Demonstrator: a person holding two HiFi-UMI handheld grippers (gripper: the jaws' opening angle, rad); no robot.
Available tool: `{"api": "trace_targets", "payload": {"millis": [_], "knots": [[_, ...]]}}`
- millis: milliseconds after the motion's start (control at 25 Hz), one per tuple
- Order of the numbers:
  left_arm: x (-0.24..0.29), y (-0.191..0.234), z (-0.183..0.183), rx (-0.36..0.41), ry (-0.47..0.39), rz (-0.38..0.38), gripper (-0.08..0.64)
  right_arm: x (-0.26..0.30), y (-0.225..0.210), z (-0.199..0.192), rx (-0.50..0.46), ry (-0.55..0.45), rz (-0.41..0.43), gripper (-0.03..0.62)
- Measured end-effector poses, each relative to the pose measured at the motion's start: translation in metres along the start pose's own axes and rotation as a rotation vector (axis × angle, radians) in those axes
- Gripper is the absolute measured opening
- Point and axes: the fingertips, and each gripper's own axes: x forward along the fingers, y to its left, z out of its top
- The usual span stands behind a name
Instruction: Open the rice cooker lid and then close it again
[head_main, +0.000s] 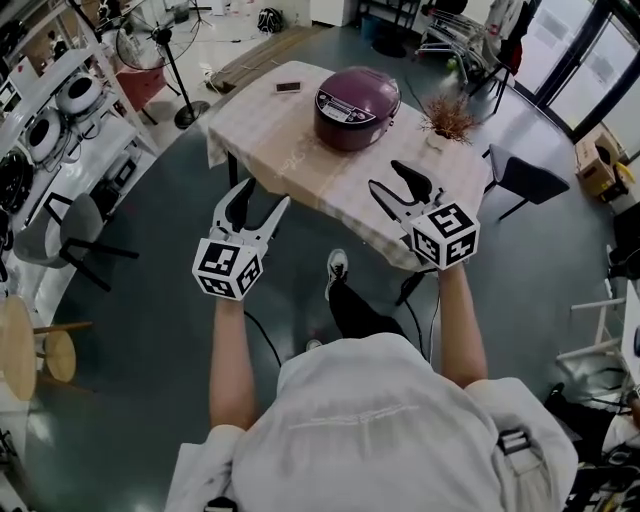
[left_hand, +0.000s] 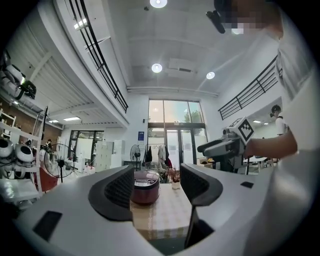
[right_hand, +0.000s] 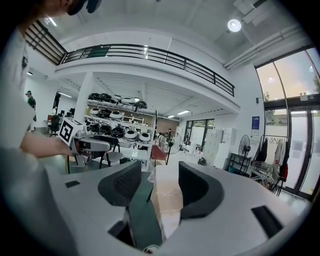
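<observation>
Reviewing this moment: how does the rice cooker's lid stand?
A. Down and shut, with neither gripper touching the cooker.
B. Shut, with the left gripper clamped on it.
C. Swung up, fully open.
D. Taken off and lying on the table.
A: in the head view the rice cooker sits on the table with its lid down, while the left gripper and right gripper are open and empty, short of it.

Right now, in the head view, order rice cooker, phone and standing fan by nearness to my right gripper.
1. Rice cooker, just ahead of the right gripper.
2. Phone, far left edge of the table.
3. Standing fan, far left, beyond the table.
</observation>
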Motion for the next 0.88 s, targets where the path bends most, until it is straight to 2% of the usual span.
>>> {"api": "trace_targets", "payload": {"millis": [120, 320, 480, 600, 800, 880], "knots": [[0.015, 0.012, 0.001, 0.012, 0.018, 0.007, 0.290, 0.017, -0.016, 0.004, -0.001, -0.014, -0.002, 0.247], [0.047, 0.034, -0.012, 0.074, 0.099, -0.011, 0.287, 0.061, -0.041, 0.010, 0.022, -0.051, 0.015, 0.247], [0.081, 0.060, -0.017, 0.035, 0.081, -0.024, 0.287, 0.104, -0.061, 0.000, 0.019, -0.037, 0.040, 0.247], [0.113, 0.082, -0.023, 0.031, 0.099, -0.021, 0.288, 0.135, -0.084, -0.012, 0.027, -0.013, 0.052, 0.247], [0.170, 0.112, -0.051, 0.102, 0.271, -0.004, 0.265, 0.184, -0.132, -0.029, 0.066, 0.028, 0.045, 0.247], [0.191, 0.122, -0.057, 0.087, 0.295, -0.003, 0.265, 0.201, -0.149, -0.037, 0.070, 0.050, 0.039, 0.247]]}}
